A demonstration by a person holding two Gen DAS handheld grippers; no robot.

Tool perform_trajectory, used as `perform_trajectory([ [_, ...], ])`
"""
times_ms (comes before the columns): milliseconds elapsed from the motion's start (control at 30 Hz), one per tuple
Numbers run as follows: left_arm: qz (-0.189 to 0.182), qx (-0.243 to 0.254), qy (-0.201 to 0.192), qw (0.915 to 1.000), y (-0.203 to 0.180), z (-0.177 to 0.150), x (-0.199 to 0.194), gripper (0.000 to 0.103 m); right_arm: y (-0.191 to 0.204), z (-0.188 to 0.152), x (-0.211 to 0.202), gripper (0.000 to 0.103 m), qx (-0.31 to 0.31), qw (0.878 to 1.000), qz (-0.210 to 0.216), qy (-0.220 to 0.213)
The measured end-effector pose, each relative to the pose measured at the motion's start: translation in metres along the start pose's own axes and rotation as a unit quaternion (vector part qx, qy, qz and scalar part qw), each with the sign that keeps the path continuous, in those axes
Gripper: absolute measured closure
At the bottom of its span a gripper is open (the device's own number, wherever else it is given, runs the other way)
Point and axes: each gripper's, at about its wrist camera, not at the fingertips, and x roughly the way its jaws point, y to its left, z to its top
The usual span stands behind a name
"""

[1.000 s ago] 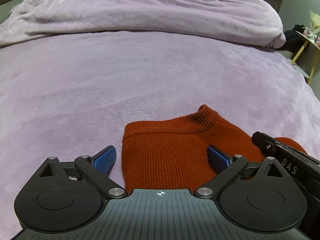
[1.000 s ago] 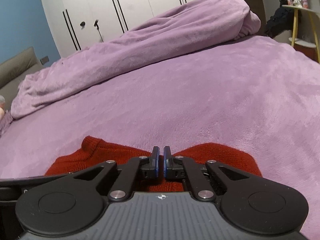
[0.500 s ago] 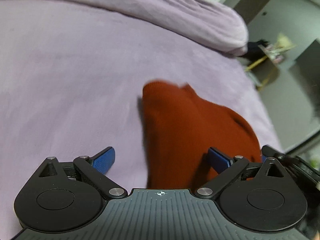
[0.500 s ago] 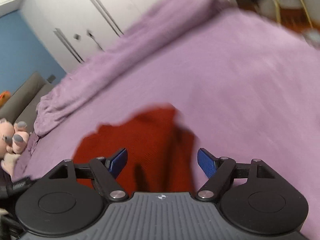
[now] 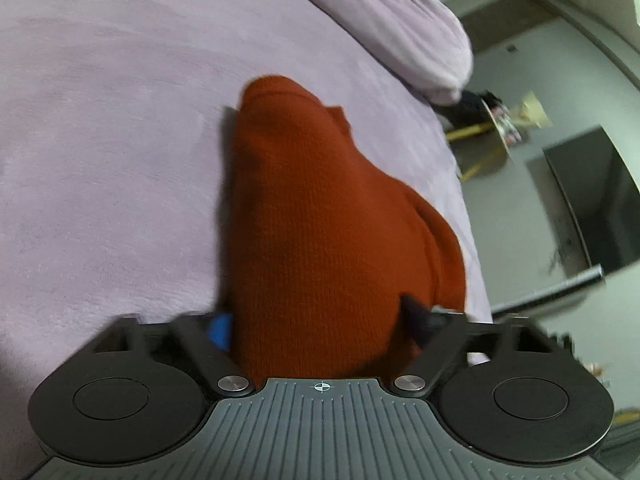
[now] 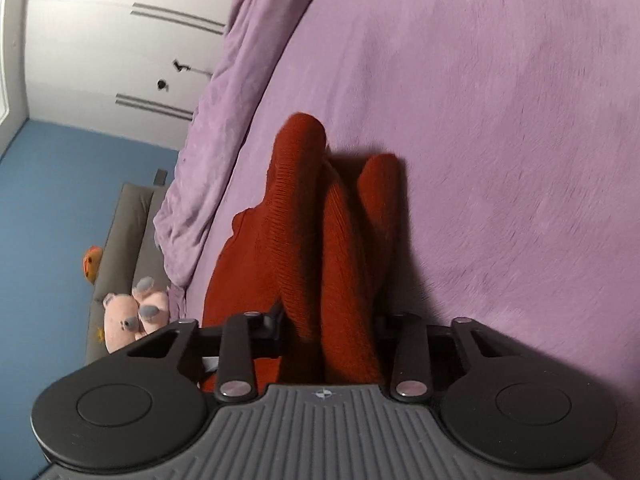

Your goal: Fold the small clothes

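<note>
A rust-red knit garment (image 5: 320, 200) lies bunched on the purple bed cover (image 5: 100, 140). In the left wrist view its near end fills the gap of my left gripper (image 5: 318, 320). The jaws are closing, and the blue pad (image 5: 220, 330) and the far pad both touch the knit. In the right wrist view the garment (image 6: 340, 220) stands in raised folds that run away from my right gripper (image 6: 330, 320). Those jaws are closing too, with the folds squeezed between the fingers (image 6: 276, 320). Both views are rolled and blurred.
A rolled purple duvet (image 5: 400, 20) lies along the far side of the bed. Past the bed edge stand a yellow side table (image 5: 500, 120) and a dark screen (image 5: 592, 200). A white wardrobe (image 6: 100, 40), a grey sofa (image 6: 128, 220) and a pink plush toy (image 6: 136, 312) show on the other side.
Both grippers have rolled and swung toward the garment. The left jaws narrowed from wide onto its near end. The right jaws opened, then came in on it. The garment went from flat to bunched.
</note>
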Motion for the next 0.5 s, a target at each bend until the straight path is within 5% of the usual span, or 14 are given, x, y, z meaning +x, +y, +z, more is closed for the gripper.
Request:
perform_trajectory([
  [100, -0.005, -0.025, -0.011, 0.9996, 0.002, -0.002, -0.011, 0.05, 0.013, -0.016, 0.005, 0.071, 0.021, 0.999, 0.042, 0.016],
  [300, 0.024, 0.017, -0.034, 0.999, -0.013, -0.015, -0.095, 0.051, 0.045, -0.078, 0.033, 0.071, 0.013, 0.992, 0.067, 0.105],
  [400, 0.079, 0.029, -0.033, 0.9959, -0.004, -0.022, -0.138, 0.044, 0.061, -0.114, 0.044, 0.062, -0.044, 0.992, -0.006, 0.114],
  [500, 0.177, 0.05, -0.033, 0.9824, 0.007, -0.042, -0.164, 0.04, 0.094, -0.145, 0.024, 0.047, -0.147, 0.985, -0.091, 0.027],
])
